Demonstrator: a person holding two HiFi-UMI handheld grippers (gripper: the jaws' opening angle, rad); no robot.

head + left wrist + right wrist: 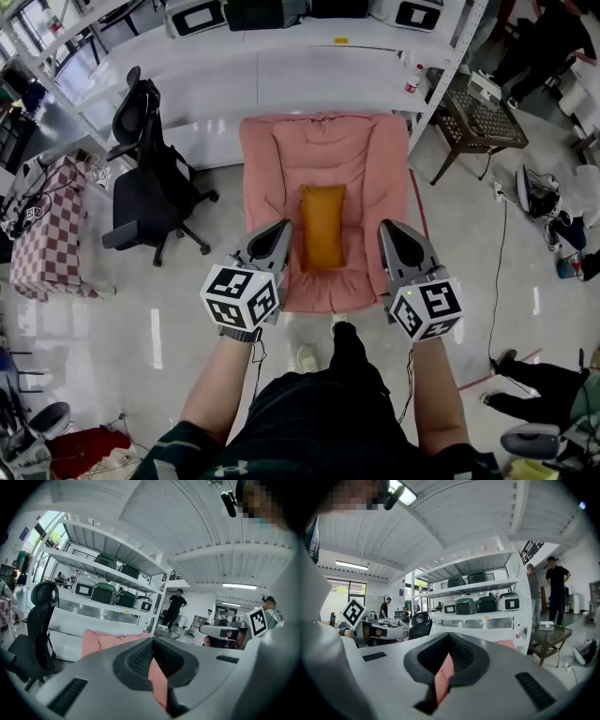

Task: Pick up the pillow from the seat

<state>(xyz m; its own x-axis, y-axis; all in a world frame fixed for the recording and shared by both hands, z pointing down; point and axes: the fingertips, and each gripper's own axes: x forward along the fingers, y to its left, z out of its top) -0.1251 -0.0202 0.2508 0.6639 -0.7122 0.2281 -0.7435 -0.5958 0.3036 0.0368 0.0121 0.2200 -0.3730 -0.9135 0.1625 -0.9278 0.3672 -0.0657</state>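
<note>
An orange pillow (322, 225) lies lengthwise in the middle of a pink padded seat (272, 169) in the head view. My left gripper (281, 228) hovers over the seat's front left, its jaws shut and empty, just left of the pillow. On the pillow's other side my right gripper (387, 228) stands the same way, also shut with nothing held. Neither touches the pillow. In the left gripper view the closed jaws (152, 641) point level at the pink seat back (108, 641); in the right gripper view the closed jaws (449, 639) hide the pillow.
A black office chair (150, 178) stands left of the seat, with white shelving (281, 56) holding cases behind it. A dark wicker table (478, 122) is at the right, a checkered cloth (47, 234) at far left. Cables and bystanders (176, 609) are around.
</note>
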